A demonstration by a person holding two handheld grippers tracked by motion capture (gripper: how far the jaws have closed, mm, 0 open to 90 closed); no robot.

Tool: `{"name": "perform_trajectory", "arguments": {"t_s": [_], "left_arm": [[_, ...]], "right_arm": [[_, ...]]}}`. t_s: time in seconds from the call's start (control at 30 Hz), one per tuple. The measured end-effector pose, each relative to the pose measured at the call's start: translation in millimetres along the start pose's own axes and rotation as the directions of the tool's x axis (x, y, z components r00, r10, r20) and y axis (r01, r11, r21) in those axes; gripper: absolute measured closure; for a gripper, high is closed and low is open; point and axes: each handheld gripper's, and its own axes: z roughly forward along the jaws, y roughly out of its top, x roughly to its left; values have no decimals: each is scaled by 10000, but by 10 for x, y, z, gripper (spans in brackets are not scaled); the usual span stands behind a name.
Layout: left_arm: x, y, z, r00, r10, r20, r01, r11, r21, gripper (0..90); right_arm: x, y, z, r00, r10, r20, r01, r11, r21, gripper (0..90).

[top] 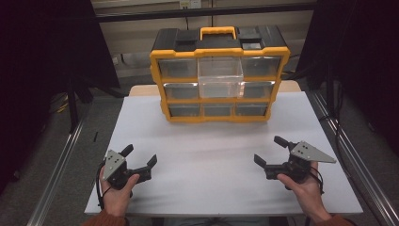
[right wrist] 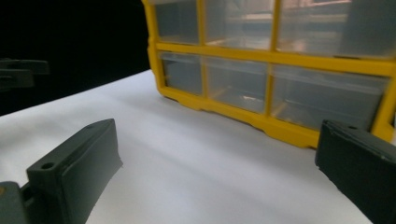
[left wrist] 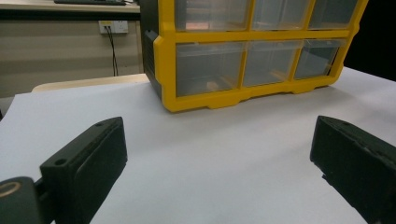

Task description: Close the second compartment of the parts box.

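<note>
- Both sets of jaws are wide apart and hold nothing.
- The left gripper [top: 139, 157] sits at 7 o'clock on the table [top: 207, 141], the right gripper [top: 272, 151] at 5 o'clock, both aimed at the box, probably waiting to start.
- The yellow box [top: 219, 75] stands at 12 o'clock.
- Its top middle drawer [top: 220, 77] sticks out, maybe so a gripper can reach in.
</note>
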Motion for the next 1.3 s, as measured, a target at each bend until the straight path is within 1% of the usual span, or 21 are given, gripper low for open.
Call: {"name": "perform_trajectory", "arguments": {"t_s": [0.03, 0.1, 0.13, 0.17, 0.2, 0.27, 0.3, 0.33, 0.4, 0.43, 0.47, 0.5, 0.57, 0.63, 0.7, 0.73, 0.8, 1.0, 1.07, 1.2, 1.3], "left_arm": [[7, 1, -1, 9999, 105, 46, -106, 9999, 65, 39], [0, 2, 3, 10000, 20, 49, -20, 10000, 17, 39], [2, 3, 2, 10000, 13, 86, -13, 10000, 23, 39], [-1, 3, 3, 10000, -21, 35, 21, 10000, 32, 39], [0, 2, 6, 10000, -9, 26, 9, 10000, 35, 39], [-3, 3, 9, 10000, -52, 72, 52, 10000, 43, 39], [-5, 5, 5, 10000, -10, 67, 10, 10000, 51, 39], [-3, 6, 4, 9998, -12, 181, 12, 10000, -3, 39], [3, 9, -3, 9999, 52, 109, -52, 10000, -17, 39], [3, 7, 0, 9998, -87, 167, 88, 10000, -43, 39], [7, 7, -2, 9998, -78, 167, 79, 10000, -58, 39], [1, 4, 5, 9996, -219, 198, 222, 9997, -140, 39], [11, 11, -12, 9998, -122, 151, 123, 9999, -51, 39], [10, 16, -13, 9997, -128, 193, 131, 9998, -143, 39], [11, 18, -13, 9996, -187, 216, 191, 9996, -198, 39], [8, 17, -14, 9997, -194, 161, 198, 9996, -216, 39], [12, 19, -20, 9998, -101, 179, 105, 9998, -192, 39], [10, 15, -18, 9998, -162, 143, 165, 9996, -212, 38], [19, 18, -24, 9999, -23, 171, 26, 9999, -168, 39], [11, 16, -17, 9997, -134, 197, 138, 9997, -217, 39], [27, 13, -18, 9998, -152, 90, 154, 9998, -157, 39]], "right_arm": [[20, 13, 23, 10000, 47, -85, -48, 10000, -75, 0], [72, 34, 77, 9994, 95, -345, -99, 9999, -97, 0], [72, 34, 77, 9994, 95, -345, -99, 9999, -97, 0], [89, 43, 91, 9988, 104, -483, -107, 9999, -45, 0], [98, 54, 102, 9984, -23, -563, 18, 10000, -88, 2], [117, 87, 134, 9981, -20, -617, 7, 9998, -219, 7], [128, 104, 152, 9972, 9, -747, -25, 9998, -211, 10], [143, 122, 175, 9971, 87, -761, -110, 9995, -289, 12], [160, 154, 218, 9959, 75, -899, -108, 9993, -369, 18], [168, 168, 238, 9953, 17, -972, -51, 9994, -341, 19], [187, 181, 258, 9946, 37, -1039, -72, 9994, -336, 27], [214, 202, 289, 9922, -62, -1242, 21, 9995, -329, 55], [229, 210, 303, 9918, -75, -1278, 29, 9994, -356, 62], [254, 221, 339, 9898, -175, -1414, 120, 9991, -397, 65], [291, 229, 385, 9880, -127, -1538, 67, 9992, -396, 75], [327, 246, 436, 9853, -184, -1701, 109, 9989, -449, 83], [362, 277, 479, 9831, -251, -1811, 161, 9986, -513, 90], [440, 376, 580, 9729, -435, -2270, 280, 9971, -709, 137], [446, 385, 587, 9730, -450, -2265, 299, 9971, -698, 149], [461, 437, 640, 9697, -484, -2393, 280, 9957, -879, 179], [464, 490, 670, 9667, -646, -2477, 424, 9947, -939, 201]]}}
